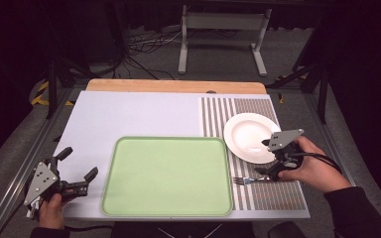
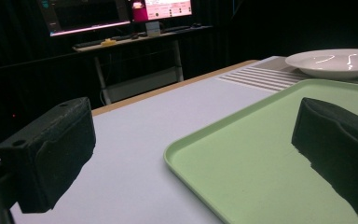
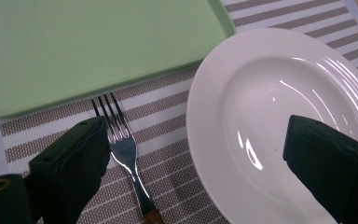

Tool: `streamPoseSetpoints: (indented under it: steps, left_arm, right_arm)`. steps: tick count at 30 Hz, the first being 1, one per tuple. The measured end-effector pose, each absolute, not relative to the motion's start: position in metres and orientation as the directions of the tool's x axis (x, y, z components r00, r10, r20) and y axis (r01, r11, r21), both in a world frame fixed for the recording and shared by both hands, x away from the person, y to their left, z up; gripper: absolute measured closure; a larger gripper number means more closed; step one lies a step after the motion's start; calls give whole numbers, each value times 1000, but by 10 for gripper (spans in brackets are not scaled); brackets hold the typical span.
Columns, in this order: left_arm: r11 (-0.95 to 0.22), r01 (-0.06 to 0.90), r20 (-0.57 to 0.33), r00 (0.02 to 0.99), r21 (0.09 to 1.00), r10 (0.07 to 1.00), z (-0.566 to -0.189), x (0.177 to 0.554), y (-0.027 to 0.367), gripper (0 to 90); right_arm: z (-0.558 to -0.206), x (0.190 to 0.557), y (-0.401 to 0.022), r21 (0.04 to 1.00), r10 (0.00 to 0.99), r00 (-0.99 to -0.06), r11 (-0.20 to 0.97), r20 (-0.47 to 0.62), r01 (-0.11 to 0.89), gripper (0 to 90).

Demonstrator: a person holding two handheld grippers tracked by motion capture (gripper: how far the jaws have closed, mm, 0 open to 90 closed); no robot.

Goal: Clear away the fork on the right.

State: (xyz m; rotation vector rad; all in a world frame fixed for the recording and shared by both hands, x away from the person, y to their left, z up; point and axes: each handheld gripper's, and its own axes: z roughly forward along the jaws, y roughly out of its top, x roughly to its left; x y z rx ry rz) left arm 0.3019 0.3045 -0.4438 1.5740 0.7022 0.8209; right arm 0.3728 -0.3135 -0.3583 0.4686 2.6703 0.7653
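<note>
**Right gripper above the fork, fingers wide**

I have the right gripper [image 1: 266, 157] at the right of the high view, over the striped placemat [image 1: 265, 196]. Its fingers [image 3: 72, 165] stand wide apart with nothing between them. In the right gripper view one finger sits low left, just beside the fork [image 3: 121, 144]; the other sits low right, over the white plate [image 3: 261, 93].

The fork [image 1: 248, 180] lies flat on the placemat in the lower right of the high view, tines toward the green tray [image 1: 168, 176], just below the plate [image 1: 248, 134]. It is not held.

My left gripper [image 1: 77, 171] is at the lower left, at the table [image 1: 129, 114] edge beside the tray, fingers wide and empty.
</note>
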Motion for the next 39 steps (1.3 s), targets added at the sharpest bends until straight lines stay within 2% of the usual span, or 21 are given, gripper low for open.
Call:
streamPoseSetpoints:
  steps: [14, 39]
  left_arm:
    - [-151, 0, 124, 574, 989, 810, -444, 302, 304, 3]
    - [-153, 3, 124, 576, 988, 808, -444, 303, 304, 3]
  right_arm:
    - [-363, 375, -309, 397, 301, -932, 895, -203, 203, 87]
    - [-381, 378, -306, 216, 213, -966, 960, -146, 179, 106]
